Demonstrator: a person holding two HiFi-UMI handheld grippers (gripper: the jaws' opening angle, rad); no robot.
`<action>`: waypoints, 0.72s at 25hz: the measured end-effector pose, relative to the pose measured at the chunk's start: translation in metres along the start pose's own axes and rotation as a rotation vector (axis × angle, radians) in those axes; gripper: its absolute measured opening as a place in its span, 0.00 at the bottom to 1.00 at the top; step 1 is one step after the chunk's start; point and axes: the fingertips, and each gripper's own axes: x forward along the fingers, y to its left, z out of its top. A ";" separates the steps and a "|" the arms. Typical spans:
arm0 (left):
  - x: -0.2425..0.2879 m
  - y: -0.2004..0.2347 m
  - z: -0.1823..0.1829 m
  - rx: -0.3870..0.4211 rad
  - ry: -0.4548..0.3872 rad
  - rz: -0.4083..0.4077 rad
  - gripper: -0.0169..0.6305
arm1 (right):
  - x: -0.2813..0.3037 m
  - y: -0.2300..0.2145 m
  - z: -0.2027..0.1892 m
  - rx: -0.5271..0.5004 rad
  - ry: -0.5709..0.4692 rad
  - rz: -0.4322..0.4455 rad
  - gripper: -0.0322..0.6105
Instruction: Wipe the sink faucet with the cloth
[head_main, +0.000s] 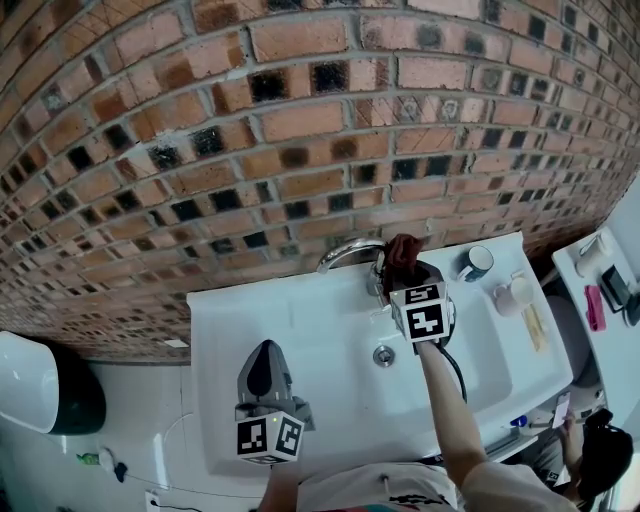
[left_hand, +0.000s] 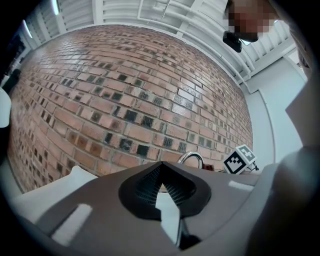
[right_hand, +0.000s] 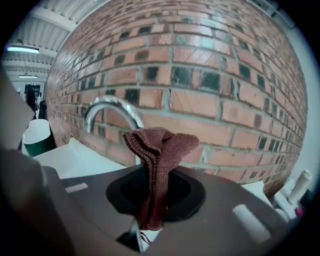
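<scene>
Right gripper view: the right gripper (right_hand: 152, 176) has its jaws pinched tight on a folded rust-brown knitted cloth (right_hand: 161, 147). The cloth's free end stands up just beside the curved chrome sink faucet (right_hand: 109, 106); contact cannot be made out. The cloth looks light, soft and limp, best gripped low on the fold, as here. The spout is probably rigid and slick. The left gripper (left_hand: 161, 169), jaws together on nothing, hangs over the front of the white ceramic sink (head_main: 300, 320), well apart from the spout. One cloth, one faucet, one sink, two grippers.
</scene>
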 end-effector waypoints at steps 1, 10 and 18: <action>0.001 -0.001 -0.001 -0.001 0.003 -0.001 0.03 | 0.007 0.006 -0.013 -0.012 0.041 0.009 0.12; 0.006 0.004 -0.011 -0.002 0.029 0.012 0.03 | 0.014 0.041 -0.046 -0.113 0.090 0.063 0.12; 0.001 0.007 -0.008 0.001 0.020 0.017 0.03 | 0.034 0.080 -0.083 -0.272 0.211 0.144 0.12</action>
